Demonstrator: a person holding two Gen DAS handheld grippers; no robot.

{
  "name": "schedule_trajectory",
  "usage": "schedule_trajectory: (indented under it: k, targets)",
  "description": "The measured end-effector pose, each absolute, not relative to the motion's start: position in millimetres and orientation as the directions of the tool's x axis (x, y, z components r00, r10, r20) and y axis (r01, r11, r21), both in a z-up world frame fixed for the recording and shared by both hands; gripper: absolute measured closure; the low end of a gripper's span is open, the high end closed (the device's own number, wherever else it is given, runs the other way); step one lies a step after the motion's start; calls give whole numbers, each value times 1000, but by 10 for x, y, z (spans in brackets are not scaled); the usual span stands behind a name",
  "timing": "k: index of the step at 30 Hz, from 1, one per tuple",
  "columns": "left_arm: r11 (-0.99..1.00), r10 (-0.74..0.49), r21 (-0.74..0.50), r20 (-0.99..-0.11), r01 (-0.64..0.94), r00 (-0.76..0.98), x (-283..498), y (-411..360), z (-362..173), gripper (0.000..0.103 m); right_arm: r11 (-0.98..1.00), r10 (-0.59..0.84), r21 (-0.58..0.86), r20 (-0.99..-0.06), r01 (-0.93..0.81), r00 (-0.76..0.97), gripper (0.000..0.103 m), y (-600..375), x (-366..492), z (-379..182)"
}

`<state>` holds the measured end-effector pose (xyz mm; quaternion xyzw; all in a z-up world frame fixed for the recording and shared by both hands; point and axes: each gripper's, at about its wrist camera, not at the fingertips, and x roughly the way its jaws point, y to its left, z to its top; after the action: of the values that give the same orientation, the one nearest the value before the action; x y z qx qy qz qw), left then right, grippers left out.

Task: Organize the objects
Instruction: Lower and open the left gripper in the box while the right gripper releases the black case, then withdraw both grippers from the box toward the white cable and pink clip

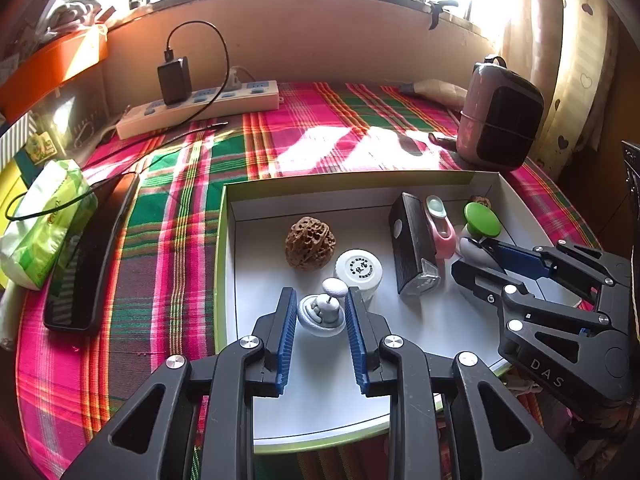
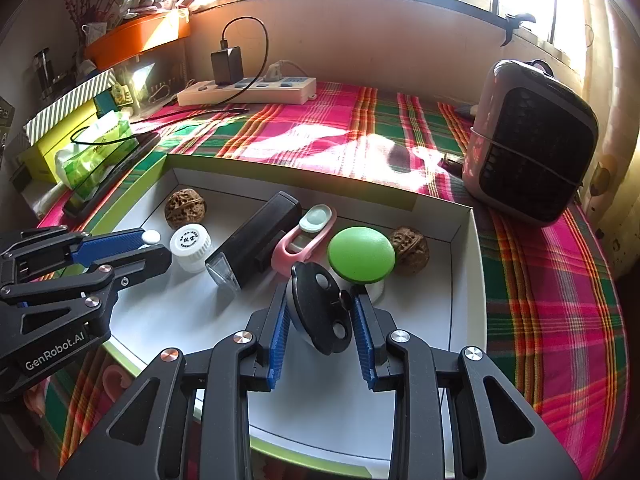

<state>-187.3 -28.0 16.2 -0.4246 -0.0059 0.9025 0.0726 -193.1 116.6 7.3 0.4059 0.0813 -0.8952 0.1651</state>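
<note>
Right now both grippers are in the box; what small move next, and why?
Probably open the left gripper and lift it away: the white gadget between its fingers already looks to rest on the box floor. The right gripper holds the black disc.

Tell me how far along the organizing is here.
Mostly done: two walnuts, white jar, black case, pink clip and green-topped item sit in the box. In hand: left gripper holds a grey gadget, right gripper a black disc. Left: releasing both.
</note>
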Motion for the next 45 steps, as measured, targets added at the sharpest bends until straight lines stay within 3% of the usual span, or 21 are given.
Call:
schedule_trajectory:
  k: [4, 8, 23, 45]
  targets:
    - [-989, 135, -70, -766, -128, -628, -1871, -273, 159, 79, -932, -234, -6, -755, 363, -613, 71, 1161, -1928, 73]
    - [-989, 138, -73, -765, -128, -629, -1867, -274, 157, 75, -931, -239, -2, -753, 366, -612, 60, 1162, -1914, 79]
    - [-988, 147, -87, -760, -125, -633, -1791, -299, 212, 69, -934, -246, 10, -741, 356, -625, 55, 1203, -1825, 148]
    - [-987, 163, -110, -695, -120, -701, -1168, -443, 463, 69, -926, -312, 60, -680, 373, -664, 55, 1421, -1285, 378]
